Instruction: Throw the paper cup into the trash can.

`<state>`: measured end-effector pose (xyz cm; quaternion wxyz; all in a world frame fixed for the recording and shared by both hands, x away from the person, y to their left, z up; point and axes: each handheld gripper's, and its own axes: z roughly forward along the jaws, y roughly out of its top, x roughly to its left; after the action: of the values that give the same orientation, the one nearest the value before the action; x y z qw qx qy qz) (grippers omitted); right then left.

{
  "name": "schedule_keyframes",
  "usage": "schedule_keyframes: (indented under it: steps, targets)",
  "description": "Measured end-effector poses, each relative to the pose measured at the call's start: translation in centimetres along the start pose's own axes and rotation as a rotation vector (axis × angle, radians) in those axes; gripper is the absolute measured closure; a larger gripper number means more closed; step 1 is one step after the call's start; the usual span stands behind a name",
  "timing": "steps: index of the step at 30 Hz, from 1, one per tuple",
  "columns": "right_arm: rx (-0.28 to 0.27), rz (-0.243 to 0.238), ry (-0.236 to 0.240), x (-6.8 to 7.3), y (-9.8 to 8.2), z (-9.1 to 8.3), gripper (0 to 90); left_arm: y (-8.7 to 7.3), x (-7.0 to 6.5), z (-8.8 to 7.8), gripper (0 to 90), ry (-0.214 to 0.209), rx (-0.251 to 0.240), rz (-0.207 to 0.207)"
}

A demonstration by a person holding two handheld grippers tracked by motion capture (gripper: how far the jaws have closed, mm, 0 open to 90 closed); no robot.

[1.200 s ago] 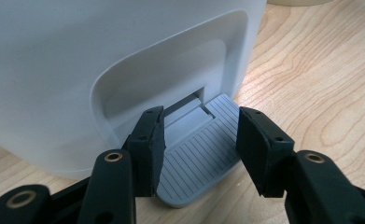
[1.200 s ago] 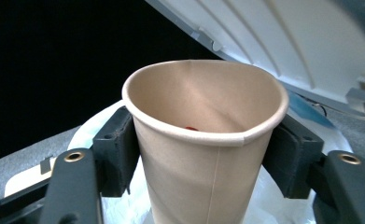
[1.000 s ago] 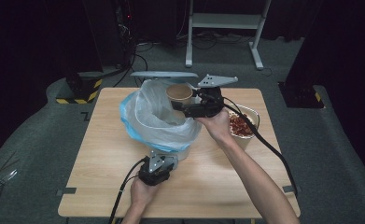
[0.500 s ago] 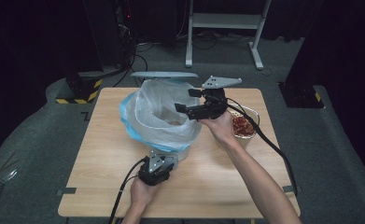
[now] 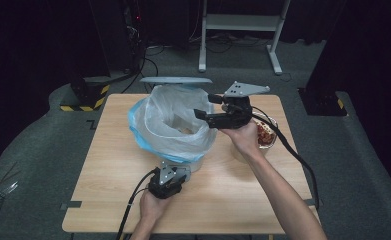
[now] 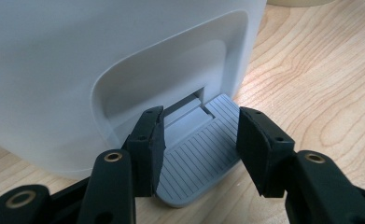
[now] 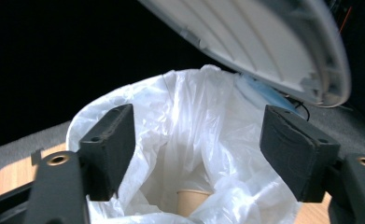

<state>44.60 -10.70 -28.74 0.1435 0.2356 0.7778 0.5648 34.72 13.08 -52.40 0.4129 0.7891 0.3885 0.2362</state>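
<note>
The cup (image 7: 192, 200) is lying at the bottom of the bag (image 5: 170, 125), below the empty, part-open right gripper (image 5: 206, 106), whose jaws have just been closing. The pedal (image 6: 201, 156) is being straddled by the left gripper (image 6: 200, 140); grip cannot be told. Drop judged done; retreat toward the bowl (image 5: 265, 135) is needed, staying under the lid (image 7: 264, 42).

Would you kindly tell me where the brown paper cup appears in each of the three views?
High view: the brown paper cup lies deep inside the bag-lined bin, just left of the right gripper.
Left gripper view: not in it.
Right gripper view: the cup sits at bottom centre, between the open jaws.
Shared landmark: the white bin liner, and the raised lid.
</note>
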Motion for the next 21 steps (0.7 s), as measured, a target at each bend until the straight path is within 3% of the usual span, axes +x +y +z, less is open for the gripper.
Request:
schedule_keyframes:
  steps: [8,21]
  targets:
    - [-0.016,0.04,-0.041,-1.3,-0.9,-2.4,29.7,0.0,0.0,0.0,51.8,0.001,0.001,0.001]
    - [-0.028,0.051,-0.077,-1.8,-2.3,-4.3,32.0,0.0,0.0,0.0,51.8,0.001,0.001,0.0]
